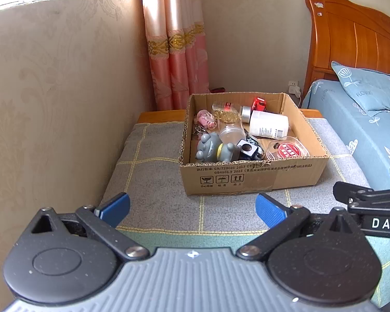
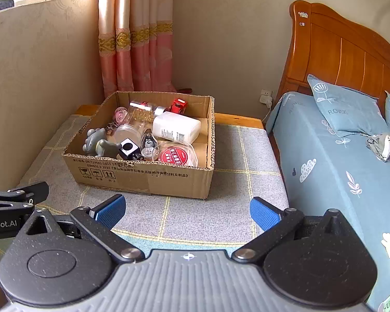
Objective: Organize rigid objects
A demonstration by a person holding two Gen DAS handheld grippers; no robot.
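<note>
My L tongs (image 1: pixel 192 209) & R tongs (image 2: pixel 188 212) both wide, empty, held short of open brown cardboard box (image 2: pixel 143 179); white plastic bottle (image 2: pixel 175 127), grey toy figure (image 1: pixel 208 147) etc. lie jumbled inside, so clear approach.

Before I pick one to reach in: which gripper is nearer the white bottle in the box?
Right, probably, though only slightly. The right gripper sits nearly straight in front of the white bottle; the left gripper is further left. Both are open, short of the cardboard box.

Cardboard box (image 1: pixel 252 176) of clutter (white bottle (image 1: pixel 269 124) uppermost) beyond spread tool (image 1: pixel 192 208).
</note>
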